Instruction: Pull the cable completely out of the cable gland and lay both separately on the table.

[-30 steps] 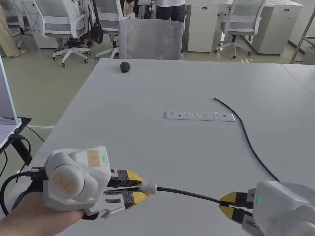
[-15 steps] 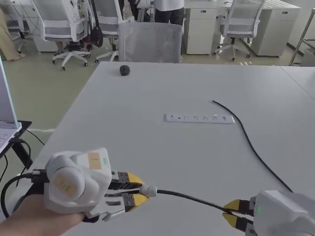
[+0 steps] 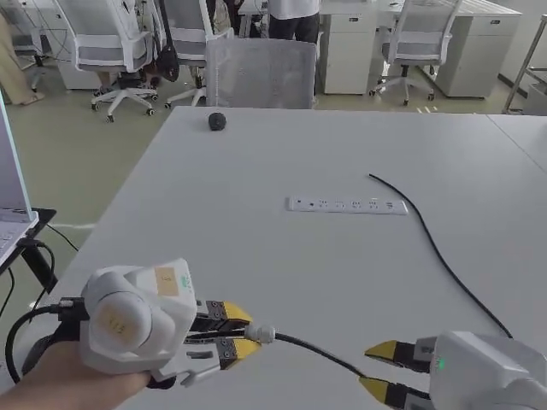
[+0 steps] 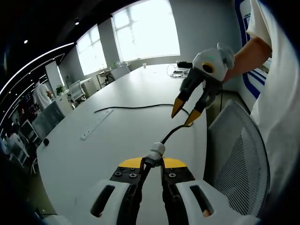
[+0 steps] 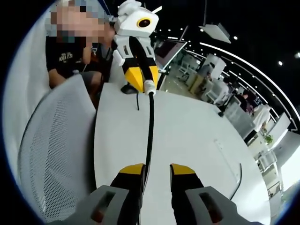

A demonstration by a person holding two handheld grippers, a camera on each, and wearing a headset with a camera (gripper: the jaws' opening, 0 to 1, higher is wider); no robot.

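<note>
The left tool point(image 3: 246, 330) is clamped on the cable gland point(image 3: 259, 332) above the counter point(image 3: 256, 171) – the cable point(image 3: 316, 352) still threaded in it runs to the right tool point(image 3: 367, 367), whose jaws stand apart around it.

power strip point(image 3: 346, 205) lies mid counter point(image 3: 256, 213), small round object point(image 3: 217, 121) near the far left edge, chair point(image 3: 261, 73) behind that edge. left hand-held gripper point(image 3: 246, 329) front left, cable gland point(image 3: 260, 333) at its tips; cable point(image 3: 312, 348) runs right from it to between the jaws of the right hand-held gripper point(image 3: 378, 370), front right.
</note>
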